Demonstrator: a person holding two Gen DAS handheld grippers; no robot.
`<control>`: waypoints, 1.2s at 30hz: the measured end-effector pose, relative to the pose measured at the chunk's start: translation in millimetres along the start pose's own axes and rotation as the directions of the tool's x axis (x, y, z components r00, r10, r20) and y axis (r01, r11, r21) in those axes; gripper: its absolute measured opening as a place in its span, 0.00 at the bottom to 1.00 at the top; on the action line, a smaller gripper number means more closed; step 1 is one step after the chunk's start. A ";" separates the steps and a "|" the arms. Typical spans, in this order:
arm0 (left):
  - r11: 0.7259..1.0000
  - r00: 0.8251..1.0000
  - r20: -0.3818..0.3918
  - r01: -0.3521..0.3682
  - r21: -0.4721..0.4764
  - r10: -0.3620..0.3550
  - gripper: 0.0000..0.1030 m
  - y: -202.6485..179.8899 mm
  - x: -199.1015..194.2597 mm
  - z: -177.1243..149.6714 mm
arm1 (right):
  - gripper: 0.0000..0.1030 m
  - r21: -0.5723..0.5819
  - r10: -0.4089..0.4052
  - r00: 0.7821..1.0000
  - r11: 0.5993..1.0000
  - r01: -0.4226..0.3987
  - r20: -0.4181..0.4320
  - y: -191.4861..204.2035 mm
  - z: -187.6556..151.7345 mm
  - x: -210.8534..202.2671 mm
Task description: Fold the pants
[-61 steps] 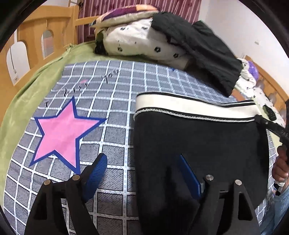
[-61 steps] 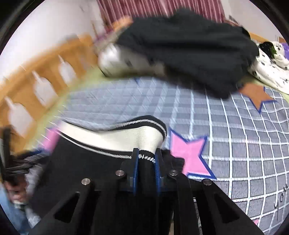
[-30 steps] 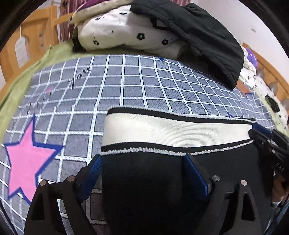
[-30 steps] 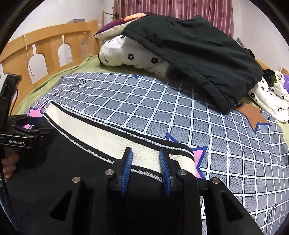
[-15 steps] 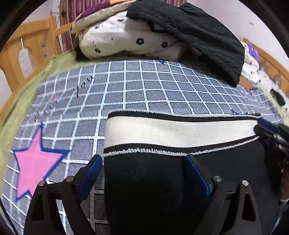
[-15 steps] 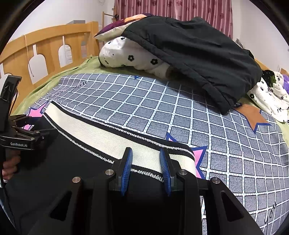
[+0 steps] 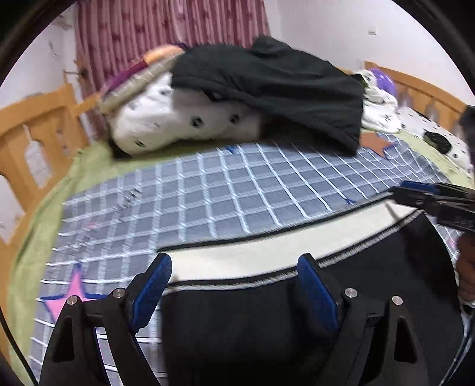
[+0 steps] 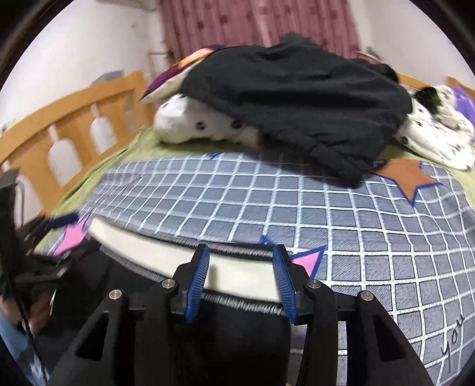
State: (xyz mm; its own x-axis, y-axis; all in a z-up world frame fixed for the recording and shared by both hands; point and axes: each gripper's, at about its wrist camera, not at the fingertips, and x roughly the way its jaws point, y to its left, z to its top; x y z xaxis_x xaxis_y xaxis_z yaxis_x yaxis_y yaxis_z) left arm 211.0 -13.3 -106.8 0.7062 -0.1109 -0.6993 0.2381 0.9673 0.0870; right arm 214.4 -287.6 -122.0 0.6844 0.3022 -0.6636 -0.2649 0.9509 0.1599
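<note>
**Black pants with a cream waistband lay flat on a checked bedspread, both grippers open at the waist**

Black fabric filled the near part of both wrist views: the black pants with a cream, black-edged waistband [image 7: 252, 255] lay spread on the grey-blue bedspread with a white grid and star patches [image 7: 237, 190].

In the left wrist view, the left gripper with blue ribbed finger pads [image 7: 234, 285] sat at 6 o'clock with its jaws wide apart, one finger off the waistband's end over the bedspread and the other over the black cloth just below the band. The right gripper appeared at 3 o'clock, at the far end of the waistband.

In the right wrist view, the right gripper with blue ribbed finger pads [image 8: 240, 279] sat at 6 o'clock, jaws apart, straddling the waistband's end without clamping it. A pink star patch [image 8: 307, 261] showed just right of its fingers.

Toward 12 o'clock, a black jacket [image 8: 297, 104] was draped over a white pillow with black flower prints [image 8: 202, 124]. An orange wooden bed rail [image 8: 74, 118] ran along 9 to 10 o'clock, and a pink striped curtain [image 8: 255, 23] hung behind. Both views were somewhat blurred.
</note>
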 end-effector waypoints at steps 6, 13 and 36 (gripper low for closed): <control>1.000 0.996 -0.087 -0.008 0.026 0.010 0.84 -5.9 24.5 -10.8 | 0.56 -0.110 -0.067 0.996 0.992 0.060 -0.061 14.9 -11.4 28.2; 1.000 0.994 -0.110 0.010 0.016 -0.008 0.85 -8.4 13.6 -16.7 | 0.57 -0.111 -0.064 0.995 0.992 0.055 -0.076 11.7 -12.4 26.7; 0.999 0.983 -0.178 -0.051 -0.001 0.050 0.87 11.1 -142.5 -198.6 | 0.57 -0.152 -0.114 0.974 0.985 0.084 -0.196 56.7 -127.7 -100.4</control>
State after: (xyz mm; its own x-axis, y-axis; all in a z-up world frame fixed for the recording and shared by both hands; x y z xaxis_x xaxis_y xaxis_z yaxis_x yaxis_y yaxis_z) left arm -19.4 58.5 -147.0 0.5875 -0.0198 -0.8090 0.2008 0.9720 0.1220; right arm 43.9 -272.5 -139.6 0.5633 0.1733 -0.8078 -0.3063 0.9519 -0.0094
